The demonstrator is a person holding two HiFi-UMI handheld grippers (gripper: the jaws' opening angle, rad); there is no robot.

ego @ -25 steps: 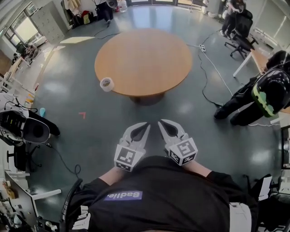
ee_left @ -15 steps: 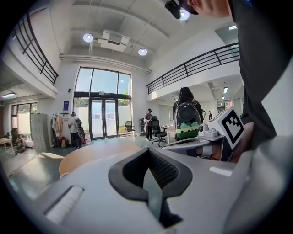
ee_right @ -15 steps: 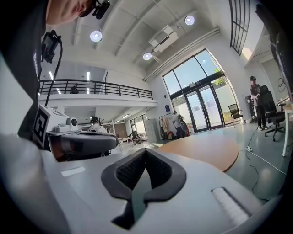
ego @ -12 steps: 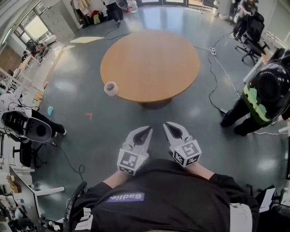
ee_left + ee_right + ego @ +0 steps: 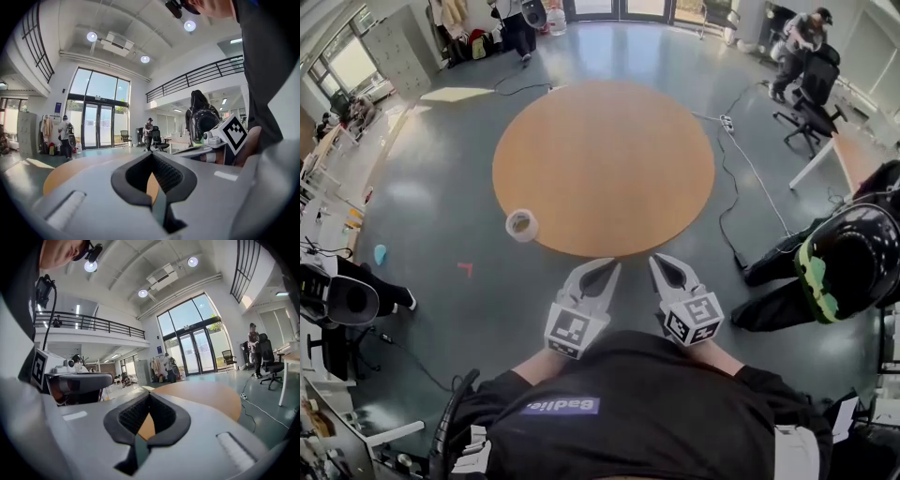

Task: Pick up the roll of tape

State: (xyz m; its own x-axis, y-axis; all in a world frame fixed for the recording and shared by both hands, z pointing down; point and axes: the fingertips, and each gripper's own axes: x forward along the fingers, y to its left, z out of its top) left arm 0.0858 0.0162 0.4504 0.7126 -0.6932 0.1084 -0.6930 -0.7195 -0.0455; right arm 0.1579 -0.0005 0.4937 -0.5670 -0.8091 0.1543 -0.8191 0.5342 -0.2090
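The roll of tape point(image 5: 521, 225) is pale with a dark core and sits at the near-left rim of the round wooden table point(image 5: 609, 159). My left gripper point(image 5: 613, 265) and right gripper point(image 5: 657, 261) are held side by side just short of the table's near edge, to the right of the roll. Both are shut with nothing in them. In the left gripper view the shut jaws point(image 5: 151, 155) point over the tabletop point(image 5: 70, 171). The right gripper view shows its shut jaws point(image 5: 149, 394) and the tabletop point(image 5: 206, 397). Neither gripper view shows the roll.
A person in dark clothes with a helmet point(image 5: 848, 272) crouches on the floor at the right. A cable point(image 5: 724, 178) runs along the floor by the table's right side. Office chairs point(image 5: 806, 94) stand at the back right, and cluttered desks point(image 5: 337, 300) line the left.
The table and the roll have come nearer in the head view. The grippers now reach the table's near edge, still shut and side by side.
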